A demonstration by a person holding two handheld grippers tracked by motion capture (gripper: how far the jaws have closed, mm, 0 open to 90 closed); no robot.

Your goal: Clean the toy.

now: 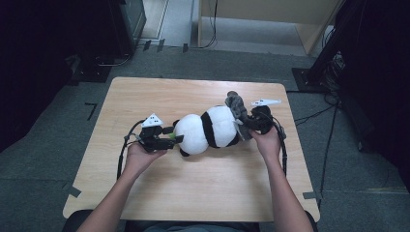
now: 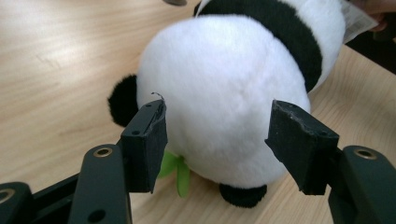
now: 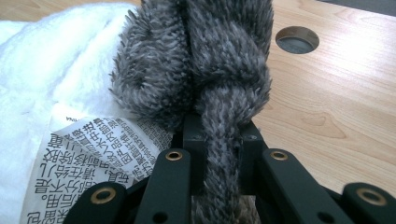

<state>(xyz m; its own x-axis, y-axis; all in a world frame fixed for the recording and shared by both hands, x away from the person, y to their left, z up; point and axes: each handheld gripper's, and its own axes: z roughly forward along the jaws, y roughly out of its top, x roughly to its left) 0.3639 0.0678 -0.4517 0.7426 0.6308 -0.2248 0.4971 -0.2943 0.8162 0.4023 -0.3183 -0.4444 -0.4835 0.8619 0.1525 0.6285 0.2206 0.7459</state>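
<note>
A black-and-white plush panda (image 1: 208,128) lies on its side across the middle of the wooden table (image 1: 193,188). My left gripper (image 1: 175,135) is open at its round white head (image 2: 224,93); the pads (image 2: 147,140) stand apart on either side of the head and do not press on it. A green felt leaf (image 2: 177,170) pokes out under the head. At the panda's other end a grey fuzzy knotted scarf (image 1: 236,105) rises. My right gripper (image 3: 218,135) is shut on a strand of that scarf (image 3: 205,60), beside a printed care label (image 3: 93,154).
A round cable hole (image 3: 297,39) is cut in the tabletop past the scarf. Dark equipment stands on the floor to the left (image 1: 121,24) and right (image 1: 348,43) of the table, with cables (image 1: 329,140) trailing down the right side. A pale wooden cabinet (image 1: 270,19) stands behind.
</note>
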